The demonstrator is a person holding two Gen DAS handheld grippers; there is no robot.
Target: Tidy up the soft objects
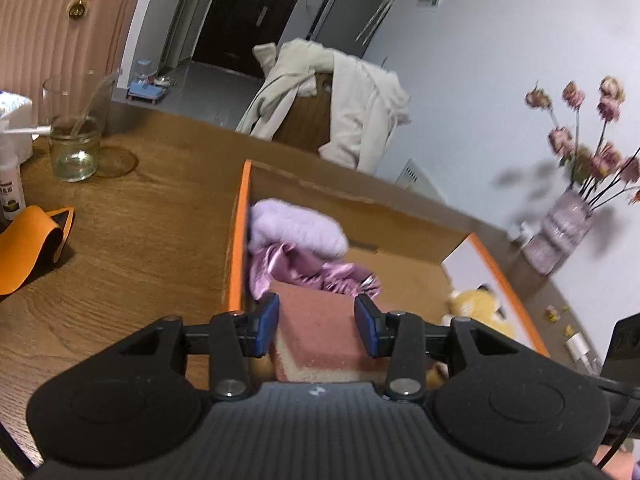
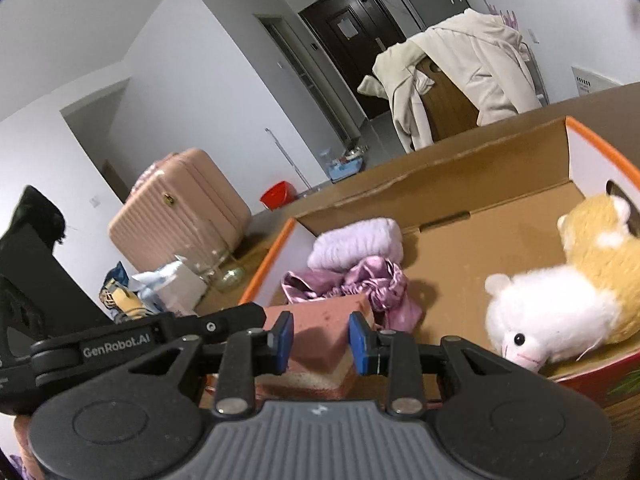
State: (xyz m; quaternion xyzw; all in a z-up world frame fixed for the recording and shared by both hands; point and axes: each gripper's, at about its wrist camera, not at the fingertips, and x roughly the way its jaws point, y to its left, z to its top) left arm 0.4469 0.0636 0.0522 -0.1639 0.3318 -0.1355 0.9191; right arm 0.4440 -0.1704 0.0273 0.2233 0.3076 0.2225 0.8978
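Observation:
An open cardboard box with orange rims (image 1: 237, 236) (image 2: 472, 184) sits on the wooden table. Inside lie a lilac fluffy cloth (image 1: 296, 228) (image 2: 356, 242), a shiny purple satin piece (image 1: 316, 270) (image 2: 360, 284), a pink-and-cream sponge (image 1: 320, 328) (image 2: 320, 340) and a white-and-yellow plush animal (image 2: 560, 300) (image 1: 480, 304). My left gripper (image 1: 317, 324) straddles the sponge with its blue pads beside the sponge's sides. My right gripper (image 2: 320, 338) also has the sponge between its pads. The left gripper's body (image 2: 132, 344) shows at the left of the right wrist view.
A glass jar (image 1: 76, 140), a spray bottle (image 1: 10, 184) and an orange curved piece (image 1: 32, 240) stand on the table at left. A pink suitcase (image 1: 60, 20) (image 2: 180, 216), a chair draped with a cream coat (image 1: 332, 104), and a vase of dried flowers (image 1: 564, 228) surround it.

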